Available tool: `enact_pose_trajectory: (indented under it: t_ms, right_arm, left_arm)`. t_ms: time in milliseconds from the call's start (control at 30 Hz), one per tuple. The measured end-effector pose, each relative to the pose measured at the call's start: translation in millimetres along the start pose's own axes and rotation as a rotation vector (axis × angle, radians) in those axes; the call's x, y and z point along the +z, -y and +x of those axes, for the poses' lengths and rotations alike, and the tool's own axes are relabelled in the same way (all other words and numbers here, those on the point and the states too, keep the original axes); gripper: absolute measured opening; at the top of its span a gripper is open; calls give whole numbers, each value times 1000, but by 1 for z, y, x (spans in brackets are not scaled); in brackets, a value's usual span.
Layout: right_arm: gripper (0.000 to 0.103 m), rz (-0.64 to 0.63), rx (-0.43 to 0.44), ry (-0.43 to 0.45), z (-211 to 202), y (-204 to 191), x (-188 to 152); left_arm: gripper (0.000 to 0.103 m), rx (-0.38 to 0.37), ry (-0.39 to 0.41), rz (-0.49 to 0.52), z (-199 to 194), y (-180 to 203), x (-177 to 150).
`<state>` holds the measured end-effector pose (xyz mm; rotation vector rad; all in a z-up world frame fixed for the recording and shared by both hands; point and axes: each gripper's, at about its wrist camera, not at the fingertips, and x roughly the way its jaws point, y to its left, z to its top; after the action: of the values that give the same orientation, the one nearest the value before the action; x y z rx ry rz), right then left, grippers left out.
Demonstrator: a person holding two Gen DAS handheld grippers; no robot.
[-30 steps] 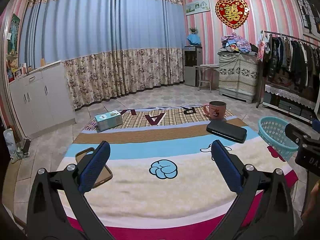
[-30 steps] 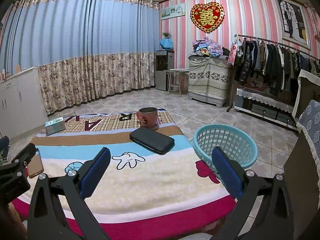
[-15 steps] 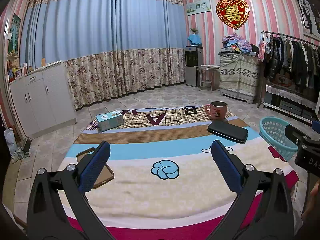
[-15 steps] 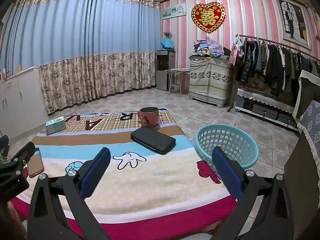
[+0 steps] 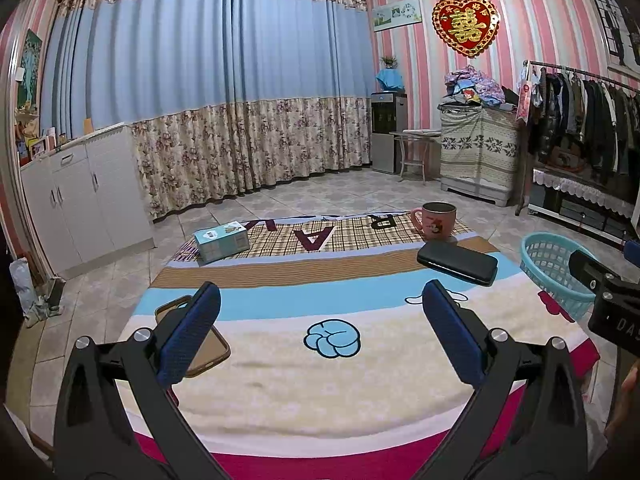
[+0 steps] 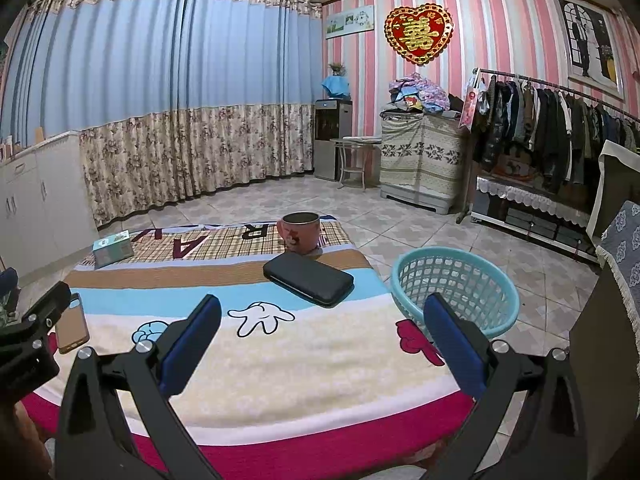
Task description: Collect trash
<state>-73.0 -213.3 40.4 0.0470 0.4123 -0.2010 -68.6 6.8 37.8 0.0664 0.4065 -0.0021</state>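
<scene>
I hold my left gripper [image 5: 320,328] above the near end of the blanket [image 5: 340,400], its jaws spread wide and empty; my right gripper [image 6: 322,330] hangs the same way, wide and holding nothing. I see no obvious scrap of rubbish; the likeliest thing to collect is the small cardboard box [image 5: 222,241] at the far left of the blanket, well apart from both grippers; the blue basket [image 6: 456,290] stands on the floor just beside the blanket's right edge. I judge the box light and stiff but easily crushed, so I would take it across its narrow sides with a soft squeeze. The mug [image 6: 300,232] looks heavy and breakable; the black case [image 6: 308,279] and the phone case [image 5: 200,340] lie flat and look smooth, hard to pinch.
</scene>
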Motion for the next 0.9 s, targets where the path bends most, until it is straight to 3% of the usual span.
enact_pose_trajectory:
  t_ms: [900]
  right_arm:
    - [99,-3,-2,2,2,-1,-2]
  left_arm:
    - [98,2,1,-3,0,-5,0]
